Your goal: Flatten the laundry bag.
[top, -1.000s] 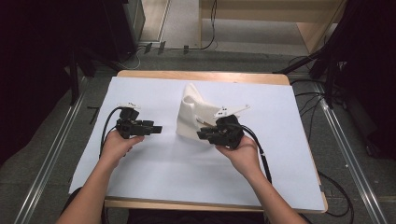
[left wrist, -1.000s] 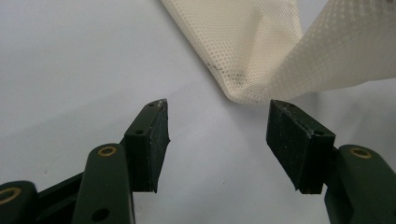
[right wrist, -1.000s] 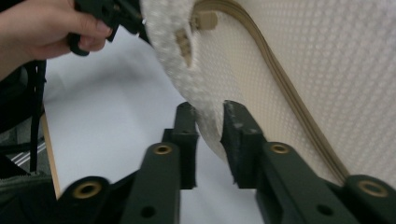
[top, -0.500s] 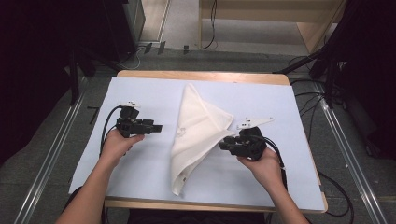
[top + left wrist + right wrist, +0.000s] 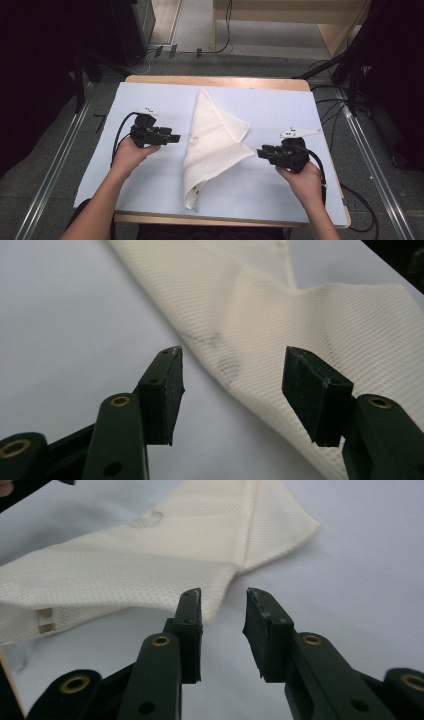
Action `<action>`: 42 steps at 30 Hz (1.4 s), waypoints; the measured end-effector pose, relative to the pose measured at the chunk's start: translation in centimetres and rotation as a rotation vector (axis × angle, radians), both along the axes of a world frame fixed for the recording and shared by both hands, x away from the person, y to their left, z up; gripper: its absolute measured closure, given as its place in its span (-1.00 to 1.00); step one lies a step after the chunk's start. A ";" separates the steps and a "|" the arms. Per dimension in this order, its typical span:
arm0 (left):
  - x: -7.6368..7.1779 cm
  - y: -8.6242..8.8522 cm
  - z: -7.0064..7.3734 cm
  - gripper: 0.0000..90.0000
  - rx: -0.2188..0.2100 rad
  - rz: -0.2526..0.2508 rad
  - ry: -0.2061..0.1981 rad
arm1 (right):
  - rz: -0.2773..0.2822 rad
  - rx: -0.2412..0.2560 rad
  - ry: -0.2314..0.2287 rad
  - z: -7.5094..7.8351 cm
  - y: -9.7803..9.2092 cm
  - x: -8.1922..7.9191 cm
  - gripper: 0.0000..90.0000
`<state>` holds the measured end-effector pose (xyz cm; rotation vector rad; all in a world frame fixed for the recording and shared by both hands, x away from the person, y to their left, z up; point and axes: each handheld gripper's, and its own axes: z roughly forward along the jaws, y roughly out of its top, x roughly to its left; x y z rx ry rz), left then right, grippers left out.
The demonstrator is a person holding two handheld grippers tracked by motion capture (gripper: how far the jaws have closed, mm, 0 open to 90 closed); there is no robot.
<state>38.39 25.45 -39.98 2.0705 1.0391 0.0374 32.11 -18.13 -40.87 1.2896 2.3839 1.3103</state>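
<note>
A cream waffle-weave towel (image 5: pixel 212 145) lies loosely folded along the middle of the pale blue sheet (image 5: pixel 280 107), one point toward the far edge and a narrow end near the front. My left gripper (image 5: pixel 175 137) hovers open just left of the towel (image 5: pixel 280 305), its jaws wide apart and holding nothing. My right gripper (image 5: pixel 260 151) is open to the right of the towel's side corner (image 5: pixel 220 602), its jaws a short gap apart with nothing between them.
The sheet covers a wooden table (image 5: pixel 215 81). Metal floor rails (image 5: pixel 55 160) run along both sides, with cables (image 5: pixel 340 107) on the floor at the right. A wooden bench (image 5: pixel 280 20) stands beyond the table.
The right gripper let go of the towel and drew back to the right and nearer the front edge. The towel dropped from a raised heap to lie flat. The left gripper stayed put.
</note>
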 end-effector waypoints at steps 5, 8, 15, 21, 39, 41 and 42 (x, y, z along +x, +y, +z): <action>-0.9 -3.0 1.3 -0.07 0.014 -0.090 -0.027 | -0.035 -0.013 0.018 -1.0 -0.7 0.5 0.57; -1.1 -3.9 1.7 -0.07 0.005 -0.117 -0.033 | -0.052 -0.005 0.029 -1.3 -0.9 0.6 0.57; -1.6 -7.3 1.4 -0.12 0.023 -0.198 -0.011 | -0.065 -0.028 0.045 -2.0 -0.8 0.6 0.57; -1.8 -9.7 1.0 -0.27 0.004 -0.268 0.016 | -0.068 -0.037 0.046 -2.2 -0.9 0.4 0.57; -2.7 -16.2 0.1 -0.73 0.096 -0.362 0.004 | -0.098 -0.041 0.042 -2.3 -1.6 0.3 0.57; -2.8 -16.7 -0.3 -0.76 0.119 -0.360 0.000 | -0.098 -0.041 0.041 -2.3 -1.6 0.3 0.57; -2.9 -17.0 -0.6 -0.76 0.147 -0.354 -0.009 | -0.098 -0.041 0.041 -2.3 -1.5 0.3 0.57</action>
